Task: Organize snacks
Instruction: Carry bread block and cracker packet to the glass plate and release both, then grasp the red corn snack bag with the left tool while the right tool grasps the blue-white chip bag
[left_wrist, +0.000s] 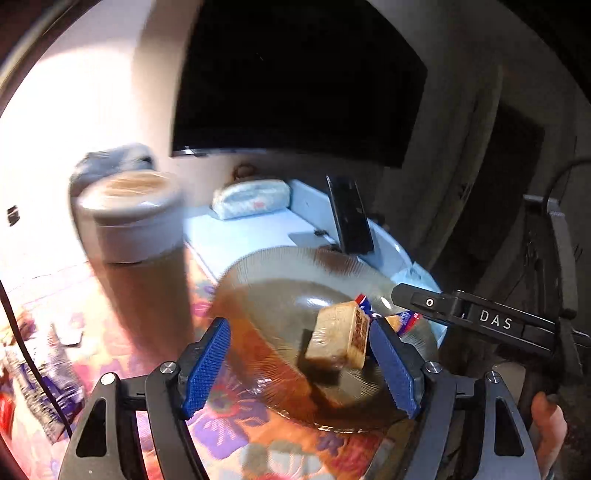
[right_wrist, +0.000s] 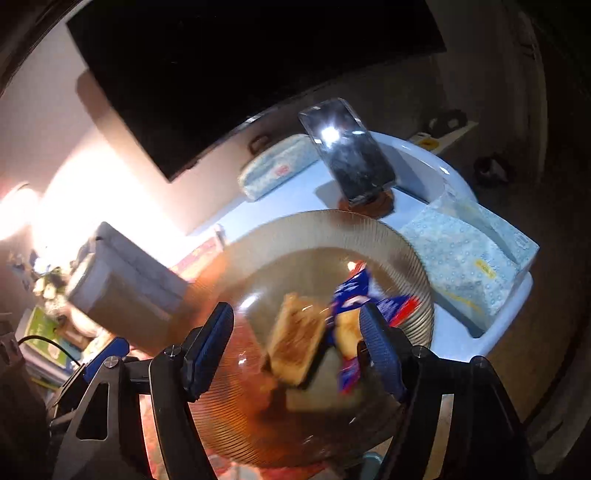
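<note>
Both grippers hang over the ribbed amber glass plate (left_wrist: 258, 269), which sits on a flowery tablecloth (left_wrist: 229, 417). The left gripper (left_wrist: 301, 363) has its blue pads spread wide with nothing pinched; a tan wrapped snack block (left_wrist: 340, 334) sits on the plate between them, closer to the right-side pad. From the other camera, the right gripper (right_wrist: 297, 349) is also standing wide, not gripping anything. That same snack block (right_wrist: 295, 338) shows a bit blurry in the middle of the plate (right_wrist: 406, 258), and a blue-and-red wrapper (right_wrist: 354, 291) lies just beside it, running up against the right-side pad. Behind the plate there's a phone (right_wrist: 347, 151) propped upright on a pale blue tray (right_wrist: 417, 155), with a tissue pack (right_wrist: 461, 266) off to the plate's right. A lidded tub (left_wrist: 129, 218) stands to the plate's left.
</note>
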